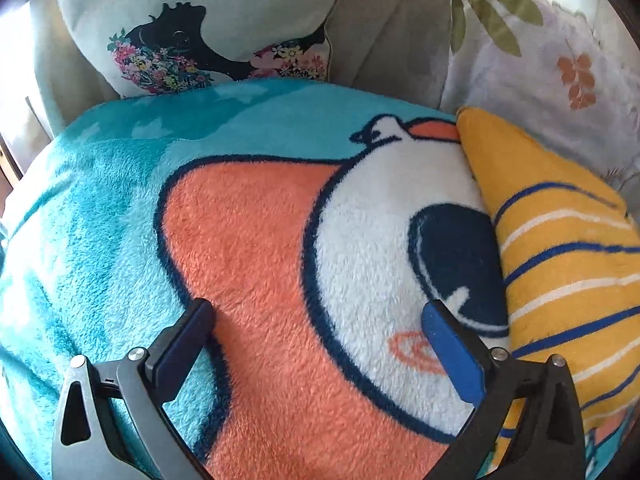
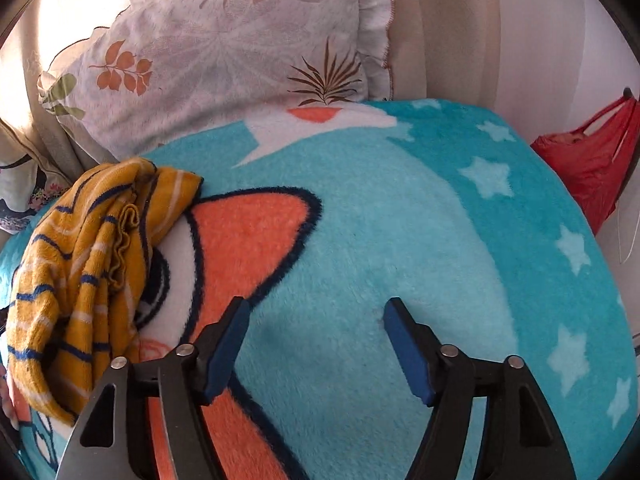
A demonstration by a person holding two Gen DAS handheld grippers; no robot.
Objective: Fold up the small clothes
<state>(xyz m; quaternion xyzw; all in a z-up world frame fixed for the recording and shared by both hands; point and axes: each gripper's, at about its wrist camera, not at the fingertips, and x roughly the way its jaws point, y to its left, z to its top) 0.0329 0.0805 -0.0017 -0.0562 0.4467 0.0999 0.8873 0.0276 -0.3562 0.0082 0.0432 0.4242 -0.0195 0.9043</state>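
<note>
A small yellow garment (image 1: 568, 248) with blue and white stripes lies crumpled on a teal fleece blanket (image 1: 100, 208) with an orange and white fox print. In the left wrist view it sits at the right, just right of my left gripper (image 1: 316, 312), which is open and empty over the fox print. In the right wrist view the garment (image 2: 80, 272) is bunched at the left, left of my right gripper (image 2: 316, 308), which is open and empty above the blanket (image 2: 440, 220).
A white cushion with a black floral print (image 1: 200, 28) and a leaf-print cushion (image 2: 224, 48) lean against the beige sofa back (image 1: 384, 32). A red plastic bag (image 2: 592, 156) hangs at the far right.
</note>
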